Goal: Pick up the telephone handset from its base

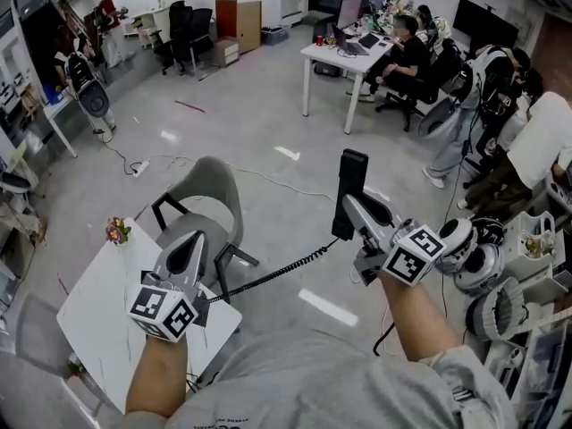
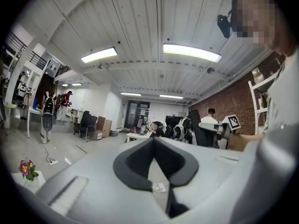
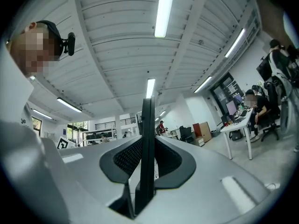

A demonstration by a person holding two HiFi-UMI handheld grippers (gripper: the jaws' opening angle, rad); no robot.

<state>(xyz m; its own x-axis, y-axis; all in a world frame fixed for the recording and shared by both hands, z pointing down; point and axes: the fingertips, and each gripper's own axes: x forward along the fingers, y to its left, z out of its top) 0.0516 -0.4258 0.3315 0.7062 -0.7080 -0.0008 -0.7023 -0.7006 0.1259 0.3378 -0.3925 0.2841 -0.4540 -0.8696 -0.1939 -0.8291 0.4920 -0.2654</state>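
My right tongs (image 1: pixel 353 208) pinch the slim black plastic telephone handset (image 1: pixel 351 181) upright, well above the white worktop (image 1: pixel 94 307), so its black coiled cord (image 1: pixel 277 275) runs clear; my left tongs (image 1: pixel 190 247) are pressed together, empty.

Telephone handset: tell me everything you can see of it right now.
The black plastic telephone handset is a slim, straight bar, matte and plain on the side in view. It is lifted clear in the air and stands roughly upright, clamped at its lower half between the fingers of the right gripper, which sees it edge-on. A black coiled cord leaves its bottom end and trails down-left toward the white tabletop. Its base is not in view.
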